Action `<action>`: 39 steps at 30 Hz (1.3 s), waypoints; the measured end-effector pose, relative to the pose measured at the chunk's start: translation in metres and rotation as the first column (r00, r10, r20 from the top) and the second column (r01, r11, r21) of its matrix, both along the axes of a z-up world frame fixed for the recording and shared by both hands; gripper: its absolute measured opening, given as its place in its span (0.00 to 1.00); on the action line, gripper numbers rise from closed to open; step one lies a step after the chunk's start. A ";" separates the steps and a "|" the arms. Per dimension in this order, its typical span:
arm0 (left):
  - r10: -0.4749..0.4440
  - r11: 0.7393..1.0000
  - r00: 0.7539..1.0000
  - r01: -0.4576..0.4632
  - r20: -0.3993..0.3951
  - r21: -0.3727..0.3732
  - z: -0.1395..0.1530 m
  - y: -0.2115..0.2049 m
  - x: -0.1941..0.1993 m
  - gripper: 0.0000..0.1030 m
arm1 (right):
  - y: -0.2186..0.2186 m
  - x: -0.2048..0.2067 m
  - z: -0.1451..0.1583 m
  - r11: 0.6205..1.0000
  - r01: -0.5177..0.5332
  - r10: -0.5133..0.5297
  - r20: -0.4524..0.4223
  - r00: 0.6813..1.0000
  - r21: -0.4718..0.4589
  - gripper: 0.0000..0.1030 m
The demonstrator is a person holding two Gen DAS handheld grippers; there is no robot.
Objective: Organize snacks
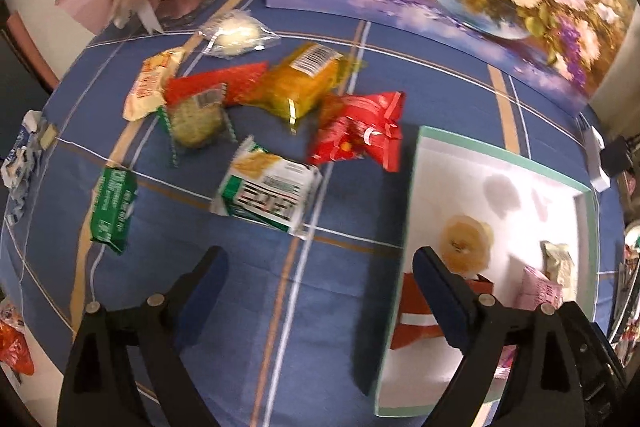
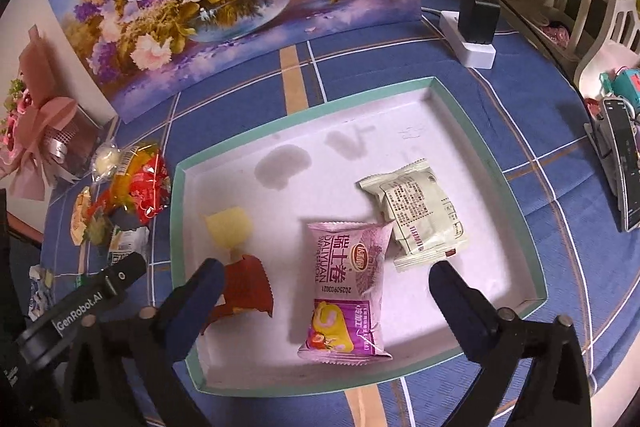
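Snacks, loose: a heap of packets (image 1: 256,107) lies on the tablecloth (image 1: 360,75) ahead of the left gripper (image 1: 320,267), whose jaws stand apart and empty, likely poised to collect one. Snacks, sorted: three packets, the pink one (image 2: 344,287) central, lie in the tray (image 2: 532,227) beneath the right gripper (image 2: 324,279), also wide apart and empty.

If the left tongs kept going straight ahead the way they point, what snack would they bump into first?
Probably the green-and-white cracker packet. The left tongs are open and hold nothing, with only blue tablecloth before that packet. Depth is hard to judge, so they might touch the cloth first.
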State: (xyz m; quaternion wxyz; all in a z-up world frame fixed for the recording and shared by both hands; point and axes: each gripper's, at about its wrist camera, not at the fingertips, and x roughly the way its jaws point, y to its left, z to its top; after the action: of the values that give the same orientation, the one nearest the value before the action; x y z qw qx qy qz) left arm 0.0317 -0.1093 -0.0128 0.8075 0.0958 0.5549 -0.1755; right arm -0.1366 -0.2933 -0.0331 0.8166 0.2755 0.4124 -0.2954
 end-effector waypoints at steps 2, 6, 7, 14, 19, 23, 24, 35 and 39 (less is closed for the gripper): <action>0.013 1.000 1.000 -0.013 -0.004 -0.011 0.001 0.005 0.004 0.91 | -0.001 0.000 0.000 1.000 -0.003 0.003 0.007 1.000 0.013 1.00; 0.033 0.999 0.999 -0.033 0.003 -0.017 0.004 0.010 0.009 0.91 | -0.002 0.000 0.000 0.999 -0.004 0.004 0.024 1.000 0.038 1.00; 0.036 0.999 0.999 -0.036 0.003 -0.020 0.005 0.011 0.009 0.91 | -0.002 -0.001 0.000 0.999 -0.006 0.004 0.033 0.999 0.045 1.00; 0.055 0.998 0.998 -0.054 0.024 -0.026 0.011 0.020 0.016 0.91 | 0.001 0.001 0.008 0.998 -0.022 0.018 0.085 0.996 0.054 1.00; 0.061 0.998 0.997 -0.061 0.040 -0.015 0.015 0.033 0.025 0.91 | 0.003 0.004 0.009 0.998 -0.021 0.016 0.093 0.996 0.052 1.00; 0.100 0.995 0.992 -0.102 0.082 0.021 0.021 0.057 0.039 0.91 | 0.006 0.009 0.009 0.999 -0.015 0.011 0.089 0.996 0.044 1.00; 0.116 0.993 0.990 -0.118 0.084 0.022 0.021 0.064 0.042 0.91 | 0.009 0.012 0.009 0.999 -0.020 0.017 0.084 0.996 0.041 1.00; 0.373 0.927 0.926 -0.375 0.066 0.027 0.016 0.168 0.083 0.91 | 0.063 0.059 0.004 0.985 -0.171 0.170 0.046 0.984 0.022 1.00; 0.434 0.900 0.899 -0.435 0.053 0.016 0.014 0.196 0.087 0.91 | 0.087 0.076 0.005 0.973 -0.231 0.230 0.051 0.972 0.013 1.00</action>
State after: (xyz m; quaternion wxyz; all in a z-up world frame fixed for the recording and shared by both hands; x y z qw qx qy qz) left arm 0.1183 0.0869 0.0014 0.8381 -0.0151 0.5449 0.0188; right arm -0.0609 -0.2061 -0.0284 0.8525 0.2407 0.4243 -0.1876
